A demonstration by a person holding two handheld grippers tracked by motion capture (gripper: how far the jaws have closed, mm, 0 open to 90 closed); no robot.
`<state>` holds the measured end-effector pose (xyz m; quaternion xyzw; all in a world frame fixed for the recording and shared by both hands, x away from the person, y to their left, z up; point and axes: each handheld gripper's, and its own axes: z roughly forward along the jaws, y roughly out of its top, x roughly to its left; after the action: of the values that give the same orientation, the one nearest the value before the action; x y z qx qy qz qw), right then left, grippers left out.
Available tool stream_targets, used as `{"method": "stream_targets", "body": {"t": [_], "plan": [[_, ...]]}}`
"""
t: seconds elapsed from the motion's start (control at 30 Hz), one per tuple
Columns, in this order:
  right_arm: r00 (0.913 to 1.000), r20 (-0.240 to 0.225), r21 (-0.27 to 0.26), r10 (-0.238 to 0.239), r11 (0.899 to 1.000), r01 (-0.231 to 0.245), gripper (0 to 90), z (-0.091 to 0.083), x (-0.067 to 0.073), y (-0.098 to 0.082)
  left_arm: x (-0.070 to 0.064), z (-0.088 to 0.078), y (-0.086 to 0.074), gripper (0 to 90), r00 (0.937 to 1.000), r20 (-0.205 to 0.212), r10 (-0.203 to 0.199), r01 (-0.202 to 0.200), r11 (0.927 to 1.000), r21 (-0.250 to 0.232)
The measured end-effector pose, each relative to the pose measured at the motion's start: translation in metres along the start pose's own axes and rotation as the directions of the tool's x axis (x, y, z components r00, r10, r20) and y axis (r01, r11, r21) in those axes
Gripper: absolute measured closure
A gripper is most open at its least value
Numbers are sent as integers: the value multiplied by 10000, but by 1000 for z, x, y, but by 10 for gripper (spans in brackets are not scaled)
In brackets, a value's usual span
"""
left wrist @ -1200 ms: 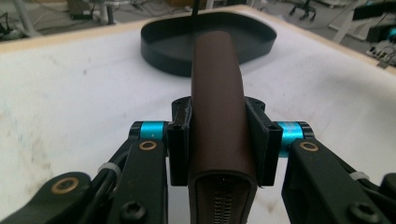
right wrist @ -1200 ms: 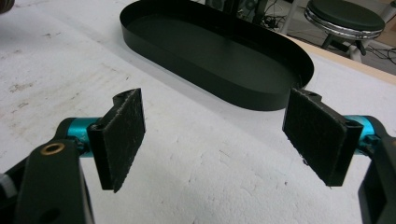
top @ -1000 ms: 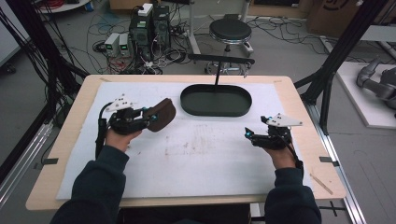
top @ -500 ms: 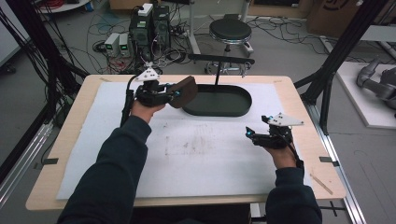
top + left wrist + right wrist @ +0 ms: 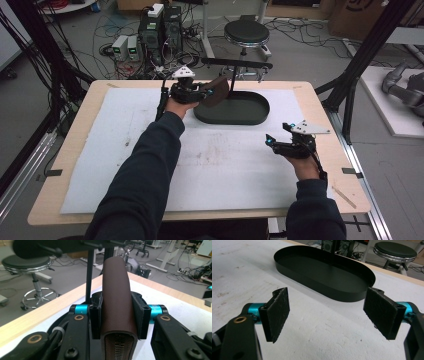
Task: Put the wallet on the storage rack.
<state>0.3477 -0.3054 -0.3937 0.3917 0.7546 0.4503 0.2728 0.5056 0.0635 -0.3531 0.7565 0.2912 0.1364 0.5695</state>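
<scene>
The left hand-held gripper (image 5: 212,93) clamps the brown zippered case (image 5: 117,295) by its sides — holding it over the black oval tray's (image 5: 252,116) left end near the desk's far edge, likely for placing inside — while the right hand-held gripper (image 5: 329,312) waits agape.

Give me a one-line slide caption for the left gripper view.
Left gripper clamps a brown leather zippered case between its jaws, held above the white-covered wooden table.

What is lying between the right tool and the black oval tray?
Nothing: in the right gripper view, bare white mat stretches from the open right tool to the black oval tray. The high view shows the same bare stretch.
</scene>
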Motion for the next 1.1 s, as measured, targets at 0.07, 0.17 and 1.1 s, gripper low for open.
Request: {"method": "stream_targets", "body": {"t": [0.07, 0.17, 1.1], "plan": [[10000, -30, -22, 5, 10000, -5, 215, 0, 0, 0, 1, 11, -1, 650, 10000, 3, -86, 86, 9999, 95], [10000, -74, -70, 57, 10000, -57, 214, -1, 0, 0, 5, 24, -3, 650, 9998, -121, -151, 153, 9998, 161], [9998, -59, -40, 192, 9998, -192, 215, 0, -5, -3, 25, 63, -40, 486, 9801, -1427, -1380, 1590, 9761, 1484]]}}
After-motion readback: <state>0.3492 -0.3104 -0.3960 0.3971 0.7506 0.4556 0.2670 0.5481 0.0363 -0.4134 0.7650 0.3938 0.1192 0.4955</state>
